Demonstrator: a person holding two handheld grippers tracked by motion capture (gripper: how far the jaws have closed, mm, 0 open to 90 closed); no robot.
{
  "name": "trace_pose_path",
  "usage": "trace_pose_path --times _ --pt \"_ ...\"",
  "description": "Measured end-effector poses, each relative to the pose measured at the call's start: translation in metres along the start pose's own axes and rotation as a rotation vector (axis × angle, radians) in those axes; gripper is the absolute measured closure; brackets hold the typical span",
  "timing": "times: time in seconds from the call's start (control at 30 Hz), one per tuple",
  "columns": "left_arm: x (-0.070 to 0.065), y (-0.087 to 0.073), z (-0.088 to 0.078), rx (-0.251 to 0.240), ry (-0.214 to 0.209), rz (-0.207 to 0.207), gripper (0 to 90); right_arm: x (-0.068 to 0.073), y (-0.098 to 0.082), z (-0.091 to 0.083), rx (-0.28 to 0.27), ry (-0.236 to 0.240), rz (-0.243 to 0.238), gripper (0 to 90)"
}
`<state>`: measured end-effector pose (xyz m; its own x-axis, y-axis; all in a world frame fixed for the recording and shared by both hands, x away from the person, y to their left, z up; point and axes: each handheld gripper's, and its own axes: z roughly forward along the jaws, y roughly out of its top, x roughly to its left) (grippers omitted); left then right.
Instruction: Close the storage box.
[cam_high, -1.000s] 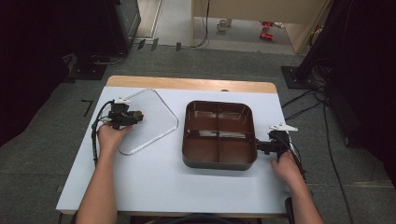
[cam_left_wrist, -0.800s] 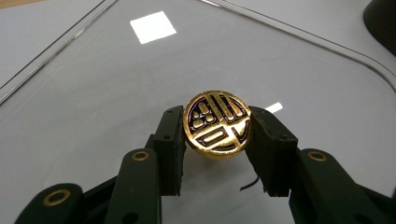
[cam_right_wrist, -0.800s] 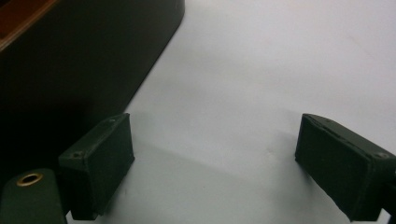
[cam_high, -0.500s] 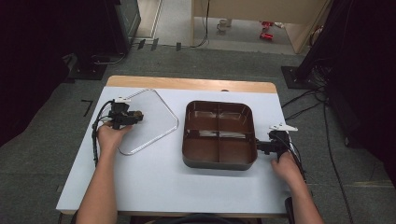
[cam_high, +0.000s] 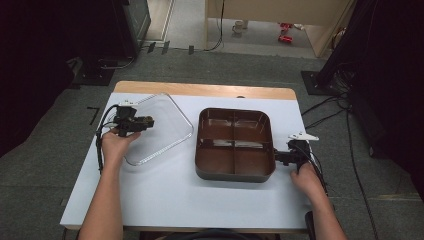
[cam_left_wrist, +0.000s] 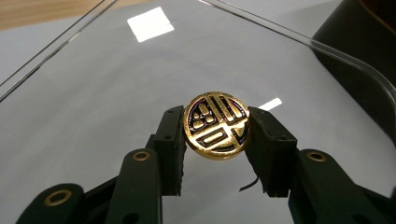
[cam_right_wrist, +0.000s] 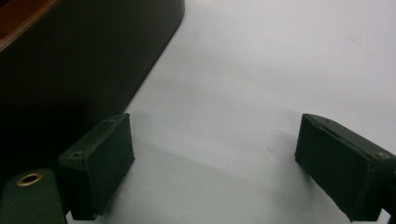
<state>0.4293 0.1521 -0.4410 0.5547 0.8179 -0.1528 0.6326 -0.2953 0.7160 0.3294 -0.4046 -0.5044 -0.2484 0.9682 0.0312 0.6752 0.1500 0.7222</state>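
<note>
A clear plastic lid (cam_high: 167, 131) lies at the left of the white table (cam_high: 165, 195). A round gold and black knob (cam_left_wrist: 216, 125) stands on the clear lid (cam_left_wrist: 116, 70). My left gripper (cam_left_wrist: 216, 135) is shut on this knob, one pad pressing on each side. In the high view the left gripper (cam_high: 148, 121) reaches over the lid from the left. A dark brown box (cam_high: 235, 172) with divided compartments sits right of centre. My right gripper (cam_high: 278, 157) is beside the box's right wall. Its jaws stand wide open over bare table (cam_right_wrist: 215, 158), with nothing between them.
The brown box's dark outer wall (cam_right_wrist: 70, 70) stands close to the left jaw in the right gripper view. A wooden strip (cam_high: 200, 90) runs along the table's far edge. Cables (cam_high: 100, 145) trail from the left gripper off the table's left side.
The left gripper and the knob it holds look slightly higher than before. The right gripper and the brown box have not moved.
</note>
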Motion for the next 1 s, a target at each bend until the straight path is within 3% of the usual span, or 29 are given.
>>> trace_pose_path --times 0.47,1.0 --pt "-0.016 0.017 -0.020 -0.044 -0.035 0.012 59.2 0.000 0.000 0.000 0.000 0.000 0.000 10.8" --pt "-0.054 0.038 -0.028 -0.095 -0.121 0.097 59.3 0.000 0.000 0.000 0.001 0.000 0.000 10.7"
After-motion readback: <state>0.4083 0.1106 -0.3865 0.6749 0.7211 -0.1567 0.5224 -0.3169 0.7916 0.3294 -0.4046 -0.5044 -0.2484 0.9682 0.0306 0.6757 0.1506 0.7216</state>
